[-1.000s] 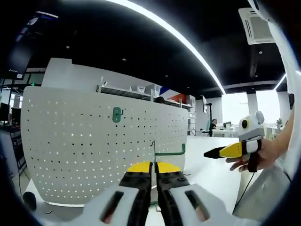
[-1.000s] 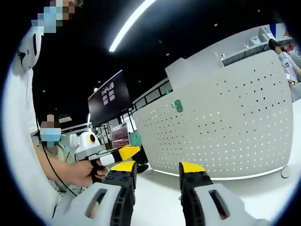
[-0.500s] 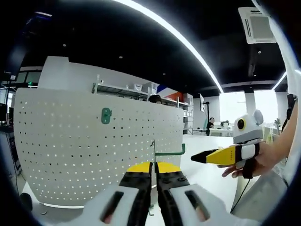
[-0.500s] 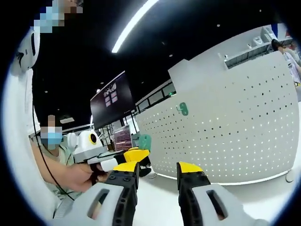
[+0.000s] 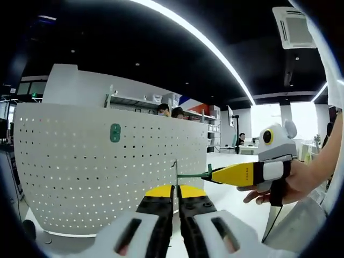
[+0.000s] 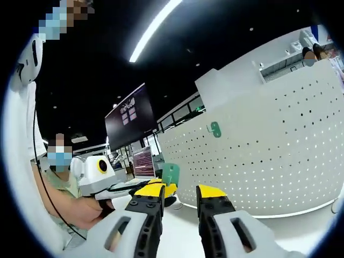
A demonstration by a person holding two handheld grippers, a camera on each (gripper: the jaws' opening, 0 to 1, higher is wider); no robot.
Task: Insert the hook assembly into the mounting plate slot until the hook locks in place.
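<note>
My left gripper (image 5: 176,189) is shut on a thin green wire hook (image 5: 191,174); the wire's short stem stands up from the jaws and its arm runs off to the right. The right gripper (image 5: 215,174), held in a person's hand, comes in from the right with its yellow tip at the free end of that arm. A small green mounting plate (image 5: 115,133) hangs high on the white pegboard (image 5: 80,172). In the right gripper view the right gripper (image 6: 180,189) is open with a narrow gap, the left gripper (image 6: 115,185) sits just left of it, and the plate (image 6: 215,129) is on the pegboard (image 6: 269,150).
The pegboard stands upright on a white table (image 5: 239,201). A shelf (image 5: 140,102) with people behind it shows over the board's top edge. A dark wall screen (image 6: 131,115) hangs at the left, and a person (image 6: 64,183) holds the grippers.
The right gripper has come leftward in the left gripper view until its tip meets the hook's arm. Its jaws have narrowed. The left gripper keeps its hold.
</note>
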